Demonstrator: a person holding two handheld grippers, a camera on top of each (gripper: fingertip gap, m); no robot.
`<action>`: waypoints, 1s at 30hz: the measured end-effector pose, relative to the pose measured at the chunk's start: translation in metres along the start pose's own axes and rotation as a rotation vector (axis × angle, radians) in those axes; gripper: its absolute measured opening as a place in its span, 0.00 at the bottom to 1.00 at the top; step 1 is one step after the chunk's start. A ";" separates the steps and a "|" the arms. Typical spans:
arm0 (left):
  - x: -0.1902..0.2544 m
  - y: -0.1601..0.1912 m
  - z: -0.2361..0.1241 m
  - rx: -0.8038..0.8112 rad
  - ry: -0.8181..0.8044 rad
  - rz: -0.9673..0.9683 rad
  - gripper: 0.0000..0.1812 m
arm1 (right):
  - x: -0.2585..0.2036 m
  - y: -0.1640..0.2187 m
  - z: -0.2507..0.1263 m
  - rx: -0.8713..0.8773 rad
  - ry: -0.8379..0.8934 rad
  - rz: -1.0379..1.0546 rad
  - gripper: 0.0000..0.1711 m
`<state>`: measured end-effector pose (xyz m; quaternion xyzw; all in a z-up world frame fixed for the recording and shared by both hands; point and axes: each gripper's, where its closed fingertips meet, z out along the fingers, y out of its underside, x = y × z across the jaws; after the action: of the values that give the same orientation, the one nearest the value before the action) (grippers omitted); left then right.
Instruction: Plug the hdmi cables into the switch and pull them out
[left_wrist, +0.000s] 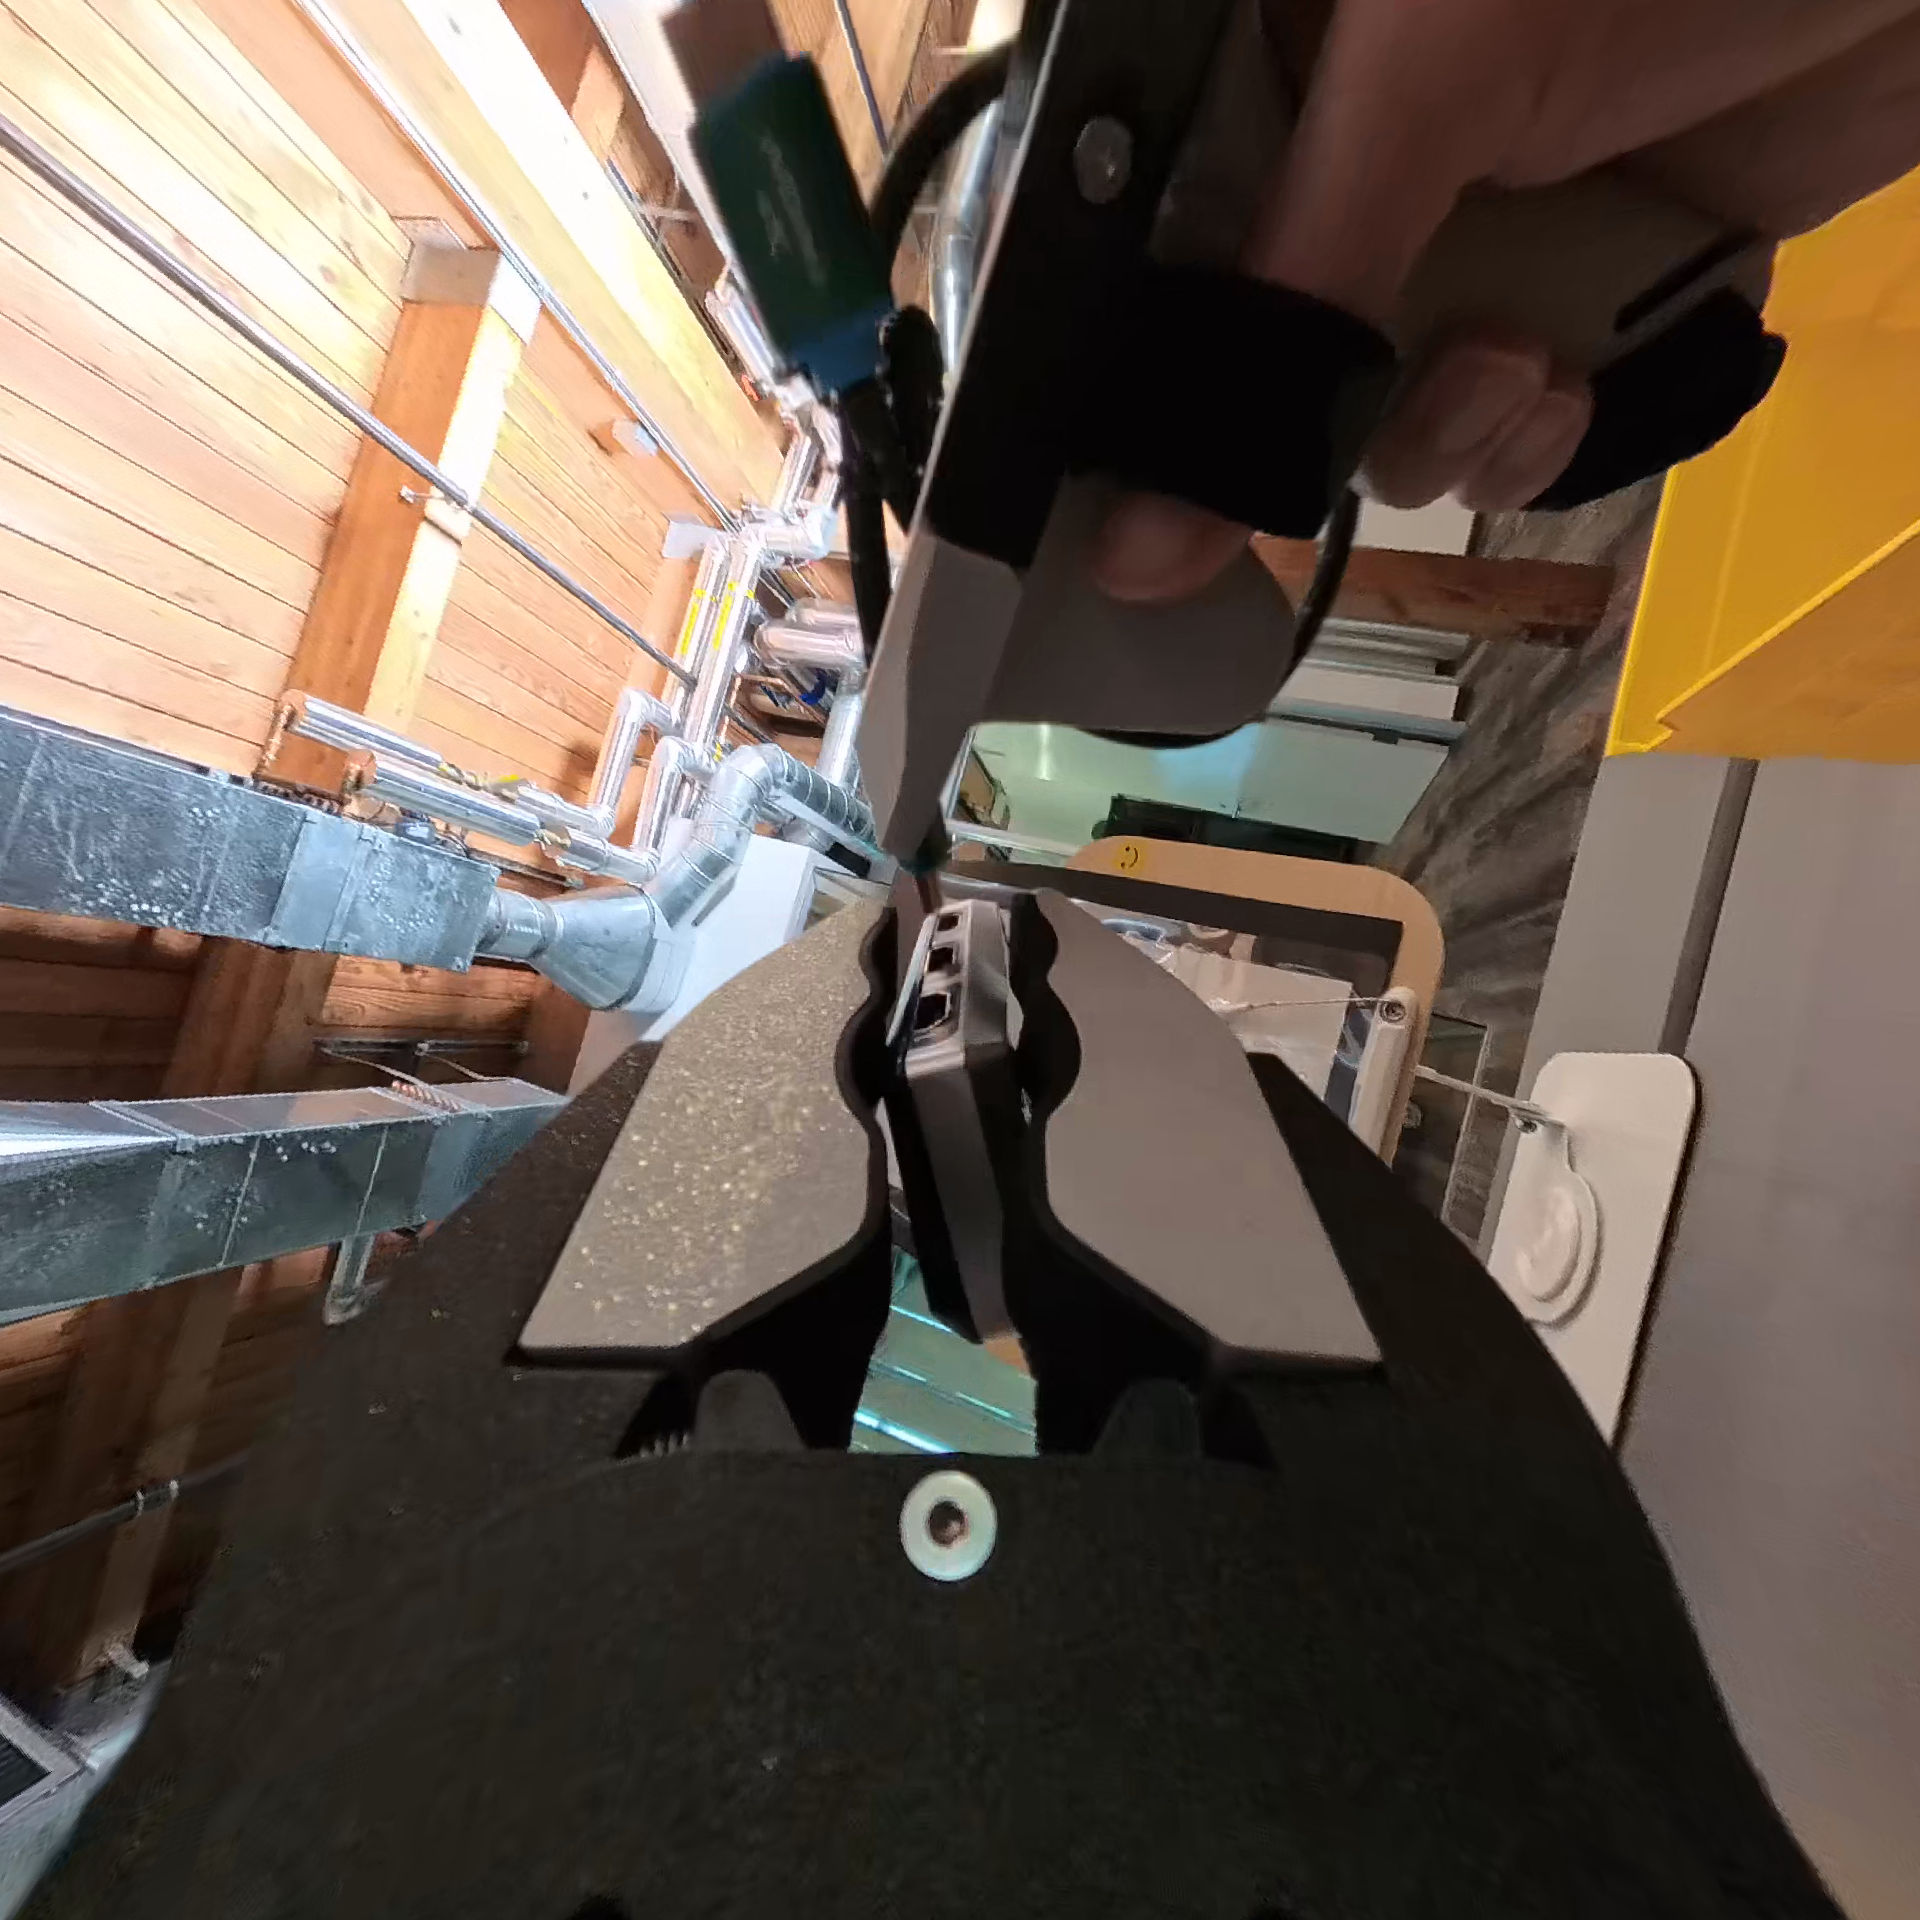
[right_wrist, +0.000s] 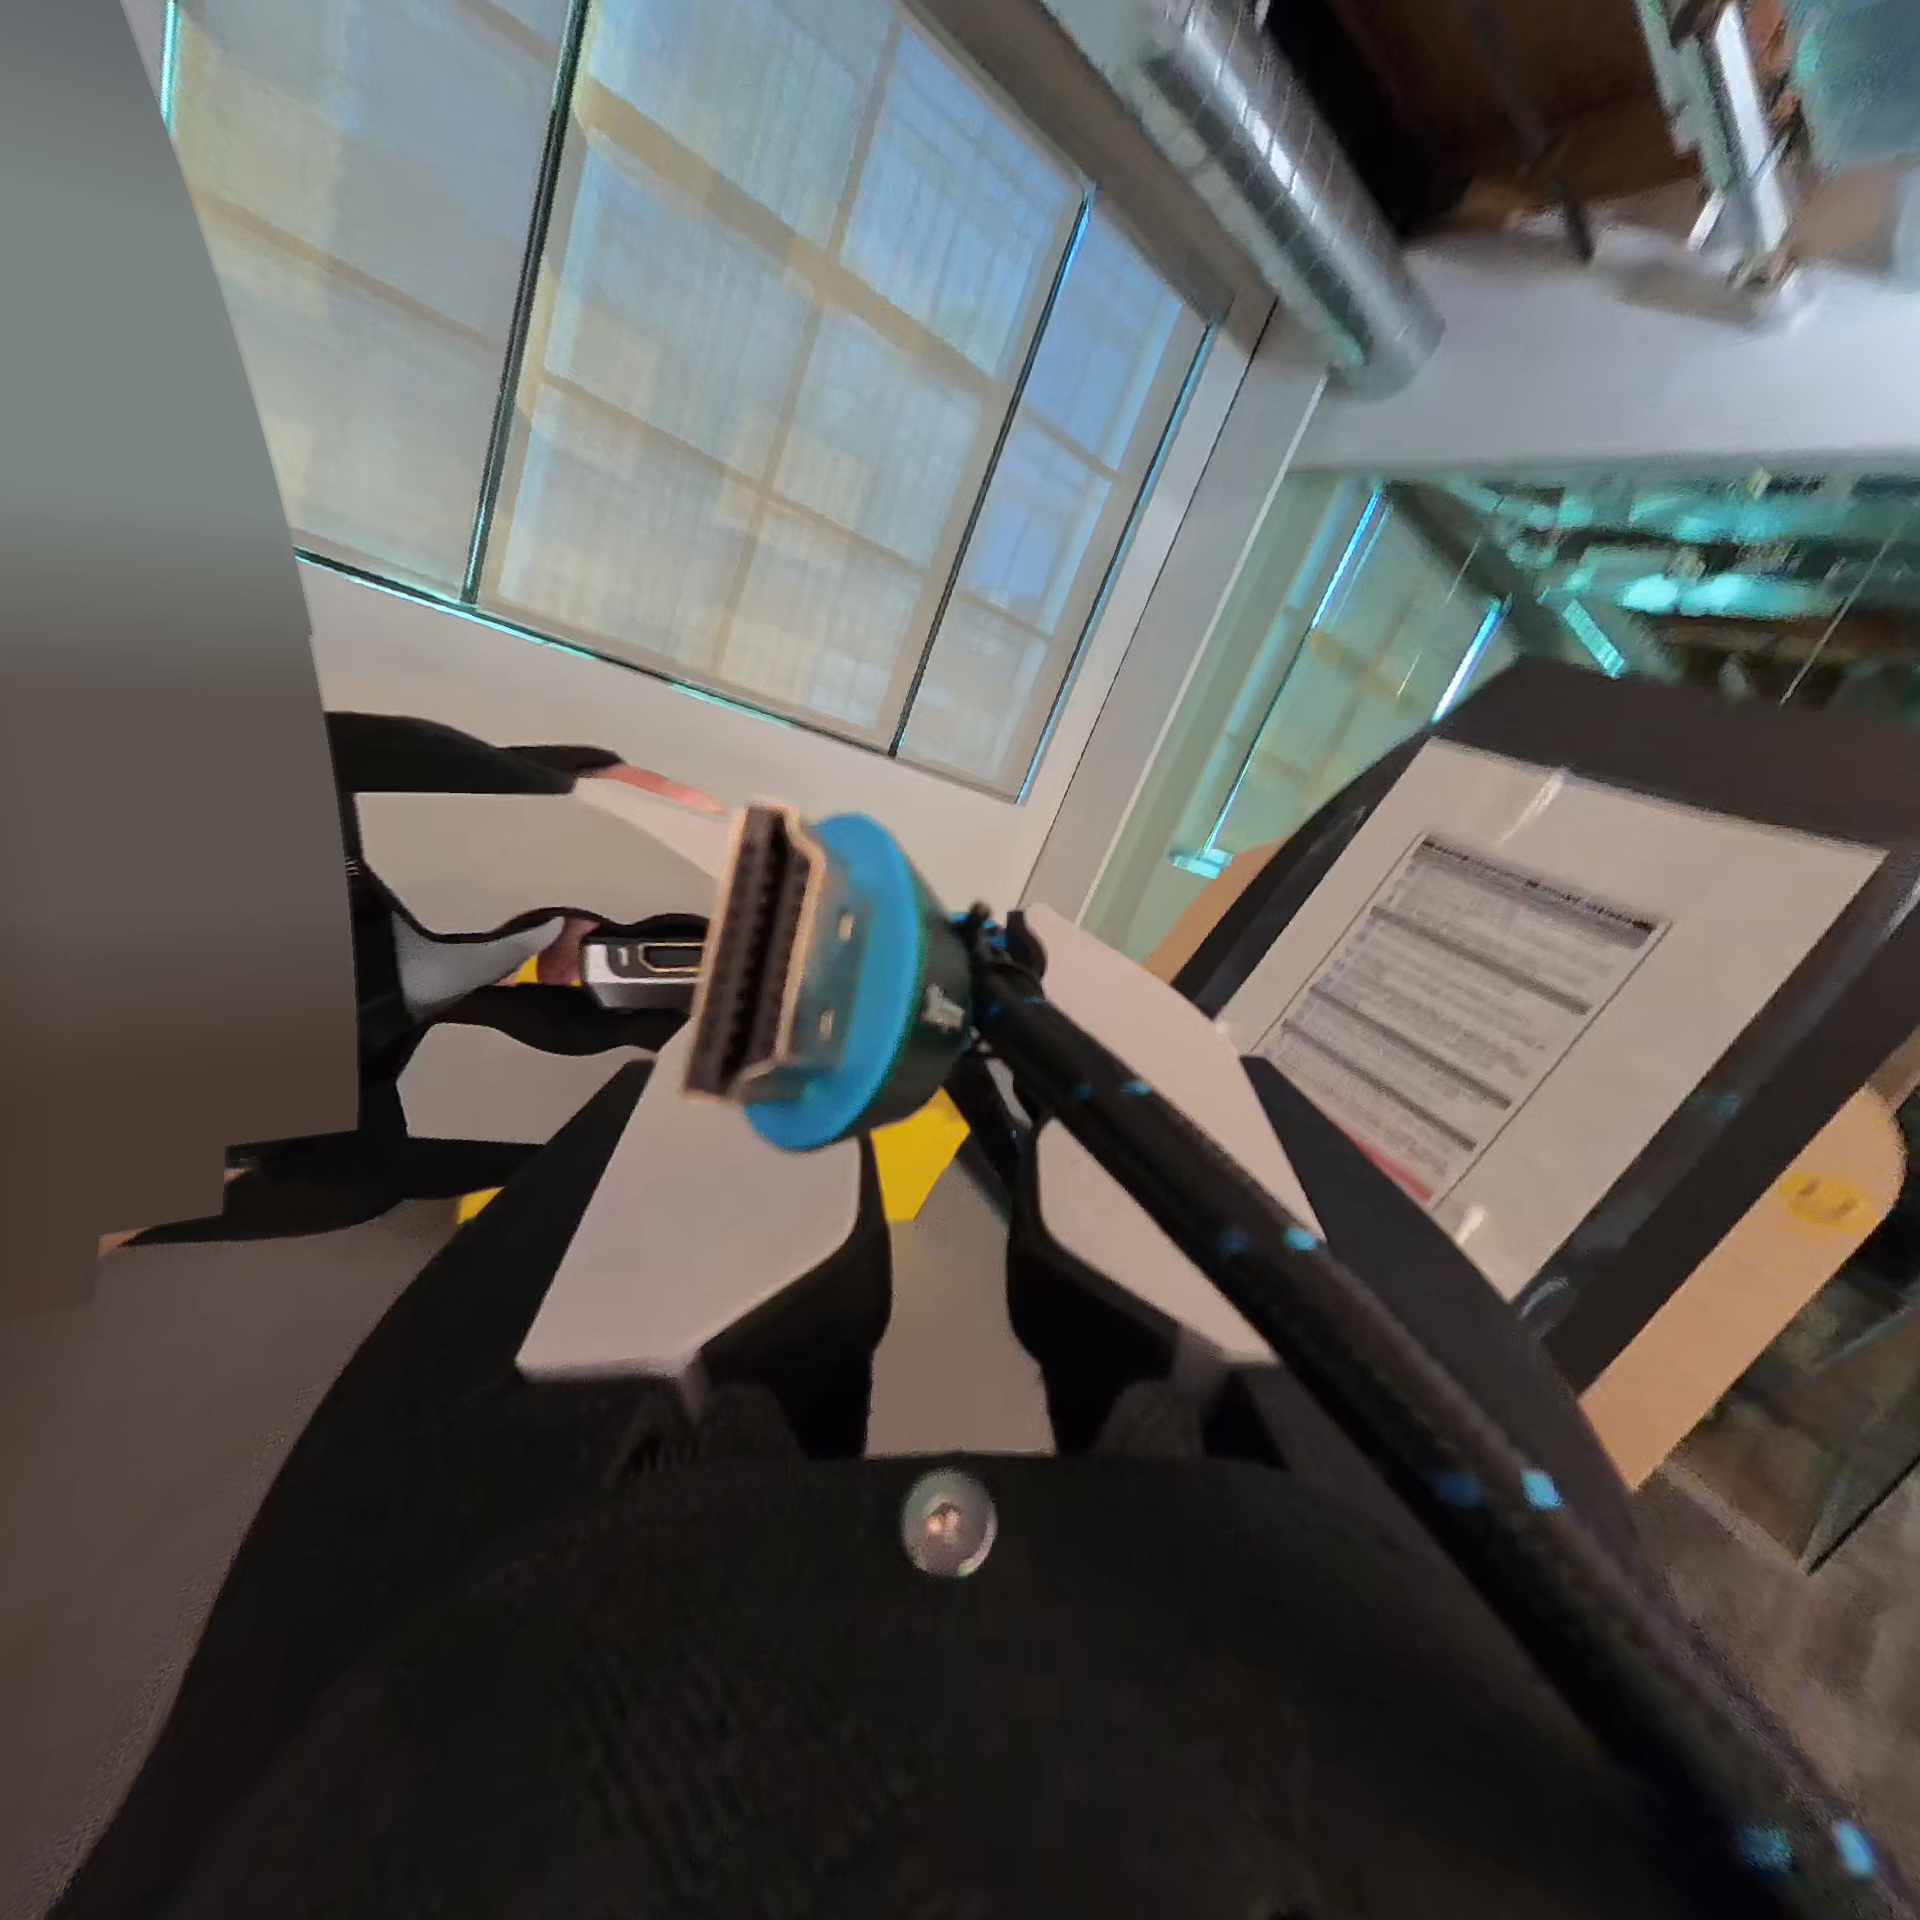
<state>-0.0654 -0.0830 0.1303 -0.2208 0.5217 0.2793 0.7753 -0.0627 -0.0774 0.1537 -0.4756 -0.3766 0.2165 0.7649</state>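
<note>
My left gripper (left_wrist: 954, 935) is shut on a black HDMI switch (left_wrist: 951, 1101), held edge-on with its row of ports (left_wrist: 935, 971) facing away from the camera. My right gripper (right_wrist: 935, 1013) is shut on the green body of an HDMI plug (right_wrist: 774, 961) with a blue collar. The braided black cable (right_wrist: 1299, 1247) runs back over the right finger. The plug's metal end points at the switch (right_wrist: 644, 961), a short way off and not inserted. In the left wrist view the right gripper (left_wrist: 914, 854) comes down from above, tips just above the ports. Another green-and-blue connector (left_wrist: 790, 218) hangs beside it.
A person's hand (left_wrist: 1455, 260) holds the right gripper. A yellow bin (left_wrist: 1787, 468) is at the right, metal ducts (left_wrist: 260, 862) under a wooden ceiling at the left. A black-framed white board (right_wrist: 1507, 987) stands right of the plug, and large windows (right_wrist: 727, 416) lie behind. Only a small space, under 4 cm, lies between the two pairs of fingers.
</note>
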 end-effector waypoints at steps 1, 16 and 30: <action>-0.002 -0.001 -0.002 0.012 -0.012 0.008 0.11 | -0.005 -0.005 -0.001 0.030 -0.006 -0.038 0.13; -0.043 0.020 -0.020 0.104 -0.047 -0.212 0.11 | -0.012 0.099 0.004 -0.437 -0.254 0.323 0.13; -0.053 -0.011 -0.037 0.399 0.168 -0.632 0.11 | -0.054 0.089 0.005 -0.249 -0.495 0.179 0.13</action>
<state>-0.0994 -0.1252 0.1666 -0.2376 0.5336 -0.0995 0.8055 -0.0977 -0.0716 0.0553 -0.5300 -0.5319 0.3447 0.5633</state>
